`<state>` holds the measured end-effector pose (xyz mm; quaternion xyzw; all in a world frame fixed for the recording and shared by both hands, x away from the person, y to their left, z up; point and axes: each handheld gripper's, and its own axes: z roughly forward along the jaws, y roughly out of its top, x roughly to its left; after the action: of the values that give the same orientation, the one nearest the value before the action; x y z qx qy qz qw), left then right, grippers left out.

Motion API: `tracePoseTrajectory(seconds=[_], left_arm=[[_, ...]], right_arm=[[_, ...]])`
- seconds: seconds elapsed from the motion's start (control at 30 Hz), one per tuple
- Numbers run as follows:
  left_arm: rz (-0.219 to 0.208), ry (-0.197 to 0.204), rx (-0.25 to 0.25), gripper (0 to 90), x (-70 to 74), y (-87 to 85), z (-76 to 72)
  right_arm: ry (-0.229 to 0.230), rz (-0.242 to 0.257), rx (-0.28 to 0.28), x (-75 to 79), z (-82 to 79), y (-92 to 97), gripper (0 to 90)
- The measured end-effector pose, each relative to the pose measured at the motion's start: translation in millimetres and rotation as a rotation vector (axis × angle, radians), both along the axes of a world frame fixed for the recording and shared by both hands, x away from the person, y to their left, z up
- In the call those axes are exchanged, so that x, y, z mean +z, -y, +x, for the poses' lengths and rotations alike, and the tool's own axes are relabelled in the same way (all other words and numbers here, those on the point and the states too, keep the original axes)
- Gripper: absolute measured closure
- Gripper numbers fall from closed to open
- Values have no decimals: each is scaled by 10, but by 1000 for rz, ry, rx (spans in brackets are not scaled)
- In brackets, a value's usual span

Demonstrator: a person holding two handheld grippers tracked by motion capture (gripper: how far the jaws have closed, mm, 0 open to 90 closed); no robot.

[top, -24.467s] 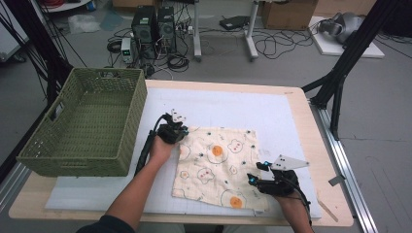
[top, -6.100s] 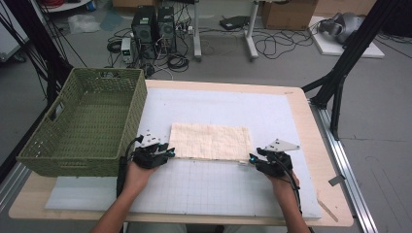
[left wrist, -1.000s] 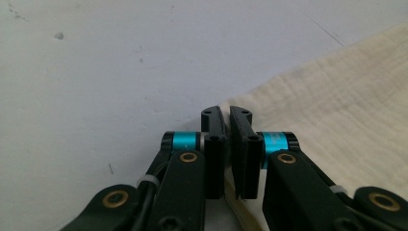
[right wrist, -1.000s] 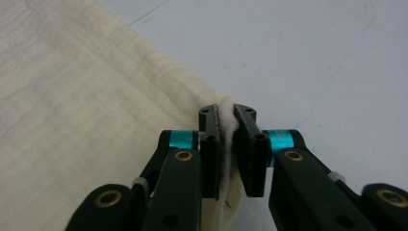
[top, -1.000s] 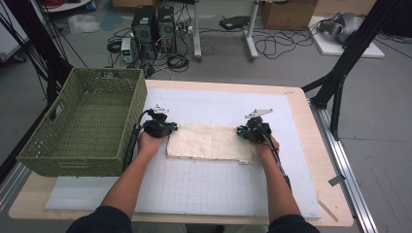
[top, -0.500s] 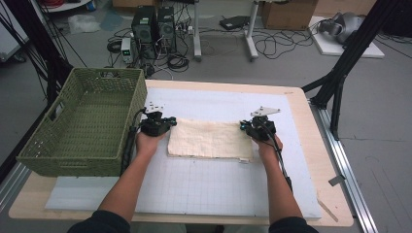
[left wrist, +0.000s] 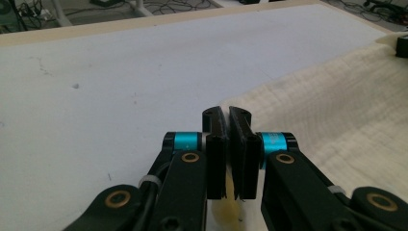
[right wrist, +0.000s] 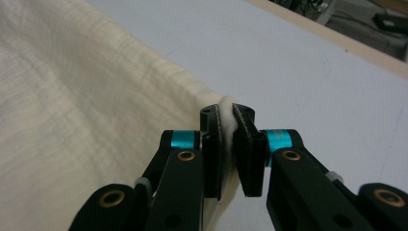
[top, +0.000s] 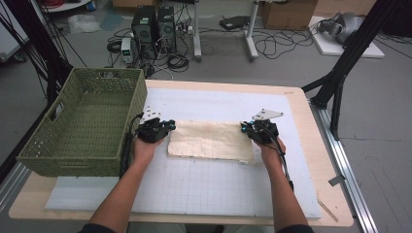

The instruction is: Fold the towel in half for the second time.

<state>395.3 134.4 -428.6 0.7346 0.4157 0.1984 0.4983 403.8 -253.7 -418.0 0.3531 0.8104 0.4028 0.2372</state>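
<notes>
Cables, two computer towers and cardboard boxes are spread over the grey floor beyond the far edge of a wooden worktop, most of which is covered by a pale gridded mat. At the left side of the worktop a green woven basket is set, its near right corner just beside the person's left forearm.

A cream cloth is laid on the mat in a folded band that runs left to right, roughly at the middle of the worktop and to the right of the basket. Its near edge is slightly uneven at the right corner.

The left tool is held at the cloth's left end. In the left gripper view its jaws are seen pressed together with barely a slit between them, and a strip of cream fabric is caught low down between the pads — the cloth's corner is pinched. The rest of the cloth is seen spreading away to the right of the jaws in that view, with bare mat to the left.

The right tool is held at the cloth's right end, a grey three-cornered plate standing on top of it. In the right gripper view a bunched fold of the fabric is squeezed between the jaws and bulges above their tips — this end is pinched as well. Both forearms are stretched in from the near edge, well apart, with the cloth between the two tools.
</notes>
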Motion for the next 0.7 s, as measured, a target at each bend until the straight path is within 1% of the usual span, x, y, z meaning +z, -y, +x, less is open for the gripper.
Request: tracePoseTrajectory(seconds=[0.07, 0.1, 0.17, 0.27, 0.3, 0.33, 0.37, 0.43, 0.5, 0.57, 0.6, 0.63, 0.7], left_arm=[[0, 27, -8, 852, 50, 12, -38], [1, 32, -13, 852, 65, 13, -49], [11, 37, -20, 852, 87, 16, -74], [22, 35, -25, 851, 110, 25, -112], [32, 48, -27, 851, 119, 31, -135], [32, 61, -23, 851, 119, 33, -155], [34, 66, -24, 851, 113, 29, -176], [38, 57, -21, 851, 82, 8, -210], [21, 46, -12, 851, 36, -31, -243], [23, 37, -9, 851, 11, -46, -265], [21, 32, -15, 851, -2, -44, -279], [23, 30, -19, 851, -7, -38, -286], [31, 25, -29, 851, -18, -26, -307]], right_arm=[[20, -7, 21, 41, -27, -9, 826], [29, -19, 34, 61, -47, -14, 826], [32, -12, 62, 77, -71, -22, 823], [41, -19, 92, 103, -115, -45, 821], [44, -18, 100, 112, -128, -53, 821], [51, -29, 111, 124, -143, -62, 822], [47, -36, 114, 130, -156, -69, 822], [42, -52, 128, 137, -182, -71, 823], [43, -49, 135, 144, -200, -58, 823], [65, -46, 132, 141, -239, -45, 824], [68, -47, 136, 129, -253, -32, 824], [59, -49, 137, 101, -275, -11, 826], [50, -35, 136, 51, -304, 27, 826]])
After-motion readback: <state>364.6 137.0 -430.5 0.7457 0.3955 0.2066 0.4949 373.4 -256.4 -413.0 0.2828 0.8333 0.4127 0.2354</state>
